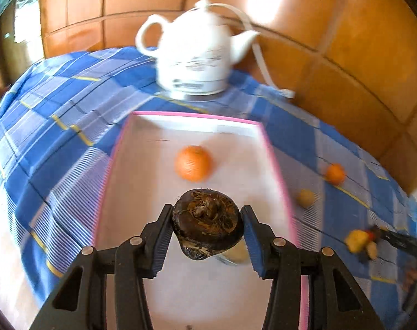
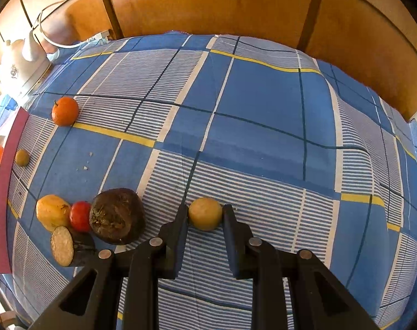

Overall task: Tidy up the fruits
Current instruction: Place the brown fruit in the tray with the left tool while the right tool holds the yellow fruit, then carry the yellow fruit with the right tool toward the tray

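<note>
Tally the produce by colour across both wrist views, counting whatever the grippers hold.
Orange fruits: 2
Yellow pieces: 3
Red piece: 1
Dark brown pieces: 3
Total: 9

The left wrist view is smeared by motion: the white kettle (image 1: 193,55) and its print cannot be read. At its right edge a yellow and red cluster (image 1: 361,243) blurs together. In the right wrist view, the pink-rimmed tray (image 2: 8,165) is cut off at left.
</note>
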Available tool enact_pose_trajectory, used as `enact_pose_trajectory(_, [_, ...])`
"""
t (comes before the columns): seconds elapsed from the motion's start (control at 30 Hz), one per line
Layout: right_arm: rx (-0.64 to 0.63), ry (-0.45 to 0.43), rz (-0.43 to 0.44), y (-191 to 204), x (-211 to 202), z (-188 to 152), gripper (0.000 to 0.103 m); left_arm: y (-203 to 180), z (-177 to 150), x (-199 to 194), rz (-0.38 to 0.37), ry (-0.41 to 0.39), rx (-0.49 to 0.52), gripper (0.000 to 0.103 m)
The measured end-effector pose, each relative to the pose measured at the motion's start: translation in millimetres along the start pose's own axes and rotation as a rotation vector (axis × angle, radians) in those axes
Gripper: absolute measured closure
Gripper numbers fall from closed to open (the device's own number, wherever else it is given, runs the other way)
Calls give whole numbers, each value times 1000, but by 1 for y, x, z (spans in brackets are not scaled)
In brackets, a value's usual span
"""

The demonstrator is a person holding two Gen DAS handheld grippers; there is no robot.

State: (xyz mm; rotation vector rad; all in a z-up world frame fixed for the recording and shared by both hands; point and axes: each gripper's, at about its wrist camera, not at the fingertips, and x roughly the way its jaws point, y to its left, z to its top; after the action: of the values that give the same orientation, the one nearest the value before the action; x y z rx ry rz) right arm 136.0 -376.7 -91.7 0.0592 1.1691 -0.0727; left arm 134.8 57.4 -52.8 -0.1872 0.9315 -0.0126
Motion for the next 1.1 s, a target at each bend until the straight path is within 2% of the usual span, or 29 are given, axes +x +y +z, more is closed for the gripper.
enact_pose_trajectory(0.23, [-3, -1, 2, 2, 0, -1, 78, 21, 14, 31, 79, 23, -1, 53])
enact_pose_trajectory(0.3, [-3, -2, 4, 2, 0, -1, 78, 21, 14, 33, 99, 15, 8, 49])
enact_pose_trajectory(0.37, [-5, -3, 4, 1, -1, 0, 78, 21, 15, 30, 109, -5, 13, 43])
enact_pose_trajectory(0.57, [-9, -4, 1, 2, 0, -1, 78, 15, 11, 7, 147, -59, 7, 41])
enact_pose_trajectory(0.8, [-13, -5, 2, 2, 0, 0, 78, -2, -8, -32, 97, -126, 11, 41])
enact_pose_trajectory(1.1, [-26, -13, -8, 4, 0, -2, 78, -20, -31, -55, 45, -133, 48, 39])
